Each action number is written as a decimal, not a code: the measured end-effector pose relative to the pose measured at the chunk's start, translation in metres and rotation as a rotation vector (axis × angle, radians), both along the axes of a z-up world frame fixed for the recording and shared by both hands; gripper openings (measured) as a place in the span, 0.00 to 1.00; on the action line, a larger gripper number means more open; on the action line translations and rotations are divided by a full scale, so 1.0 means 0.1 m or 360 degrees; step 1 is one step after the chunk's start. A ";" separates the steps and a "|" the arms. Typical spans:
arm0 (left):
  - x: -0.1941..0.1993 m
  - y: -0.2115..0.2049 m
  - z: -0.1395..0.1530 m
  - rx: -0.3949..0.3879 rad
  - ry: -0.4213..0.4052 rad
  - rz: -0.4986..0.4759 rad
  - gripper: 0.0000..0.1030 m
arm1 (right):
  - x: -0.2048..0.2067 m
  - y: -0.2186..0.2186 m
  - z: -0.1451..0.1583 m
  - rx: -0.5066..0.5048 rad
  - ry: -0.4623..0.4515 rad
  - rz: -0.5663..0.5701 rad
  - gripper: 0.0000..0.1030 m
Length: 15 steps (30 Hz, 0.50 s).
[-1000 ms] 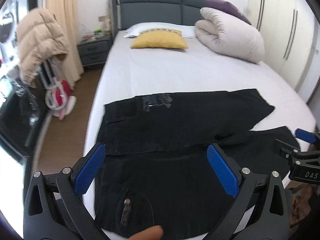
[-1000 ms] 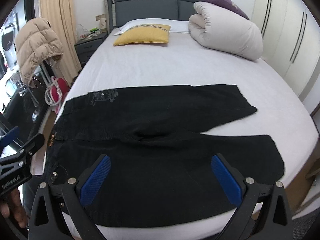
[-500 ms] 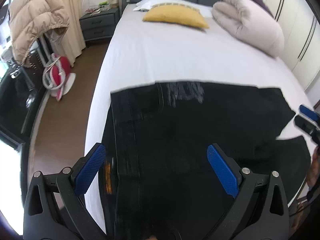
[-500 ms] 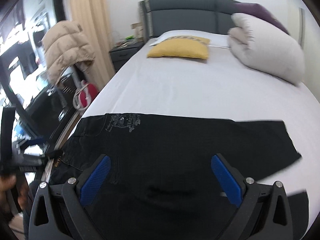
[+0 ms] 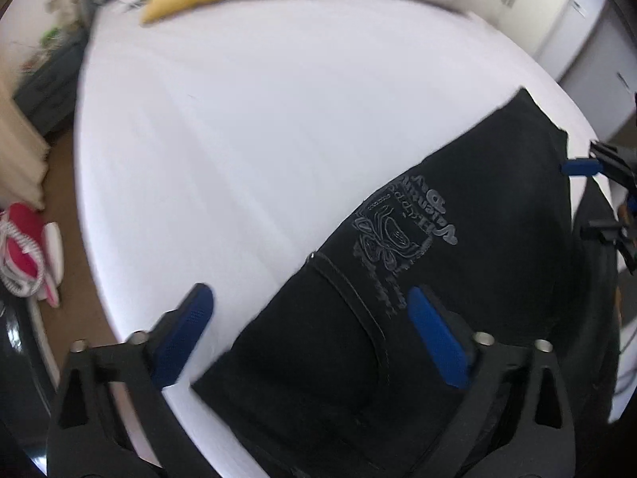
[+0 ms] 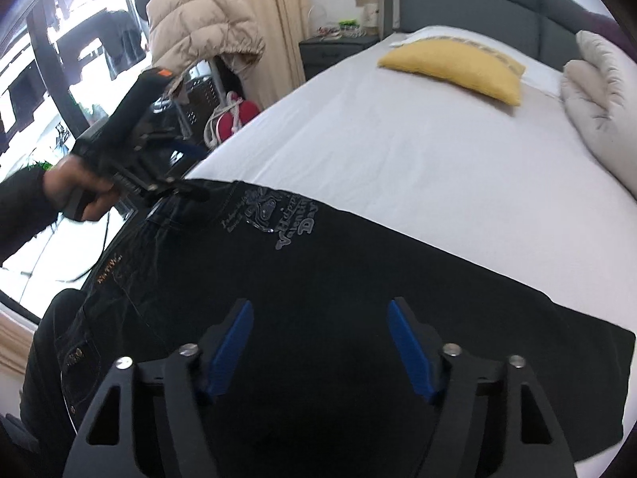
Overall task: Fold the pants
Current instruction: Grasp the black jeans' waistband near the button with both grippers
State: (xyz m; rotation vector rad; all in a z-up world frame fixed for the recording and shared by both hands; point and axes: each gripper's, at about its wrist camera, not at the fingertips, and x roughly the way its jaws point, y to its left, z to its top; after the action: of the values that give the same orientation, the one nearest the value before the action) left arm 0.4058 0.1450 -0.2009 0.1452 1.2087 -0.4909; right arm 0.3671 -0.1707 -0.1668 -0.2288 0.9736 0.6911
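Note:
Black pants (image 5: 458,279) with a grey printed logo (image 5: 402,231) lie spread flat on the white bed (image 5: 258,119). My left gripper (image 5: 310,318) is open, low over the far corner of the waistband. It also shows in the right wrist view (image 6: 175,183), held in a hand at the pants' waist corner. My right gripper (image 6: 320,330) is open and empty, low over the middle of the pants (image 6: 358,298). Its tips show at the right edge of the left wrist view (image 5: 597,195).
A yellow pillow (image 6: 458,67) and a rolled pale duvet (image 6: 601,95) lie near the grey headboard (image 6: 477,4). A beige puffer jacket (image 6: 199,16) hangs left of the bed, above a red and white bag (image 6: 235,115). A nightstand (image 6: 334,47) stands beside the headboard.
Both grippers have moved forward and down toward the pants. The left one swung to the far waist corner; the right one moved left over the middle of the pants.

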 end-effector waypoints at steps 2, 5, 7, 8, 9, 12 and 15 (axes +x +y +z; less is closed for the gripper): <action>0.19 -0.03 -0.20 0.0001 0.0122 -0.0069 0.60 | 0.08 -0.01 -0.04 0.0012 0.0031 0.0030 0.59; 0.35 -0.01 -0.37 0.0002 0.0197 -0.0146 0.59 | 0.22 0.02 -0.08 0.0009 0.0051 0.0101 0.57; 0.46 0.05 -0.40 -0.0042 0.0238 -0.0165 0.59 | 0.30 0.08 -0.08 0.0001 0.0053 0.0185 0.57; 0.50 0.07 -0.41 -0.0046 0.0252 -0.0172 0.56 | 0.34 0.11 -0.07 0.0002 0.0061 0.0219 0.57; 0.50 0.08 -0.41 -0.0038 0.0258 -0.0179 0.50 | 0.39 0.14 -0.07 0.0005 0.0068 0.0248 0.56; 0.57 0.10 -0.43 0.0022 0.0300 -0.0209 0.31 | 0.52 0.27 -0.07 -0.0010 0.0073 0.0333 0.52; 0.60 0.06 -0.40 0.0069 0.0295 -0.0233 0.08 | 0.65 0.48 -0.04 -0.0049 0.0079 0.0460 0.49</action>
State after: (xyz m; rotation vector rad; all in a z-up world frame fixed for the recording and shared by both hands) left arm 0.4662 0.1513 -0.2413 0.2306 1.3970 -0.6166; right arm 0.4318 -0.1225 -0.1711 -0.3856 1.0089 0.9496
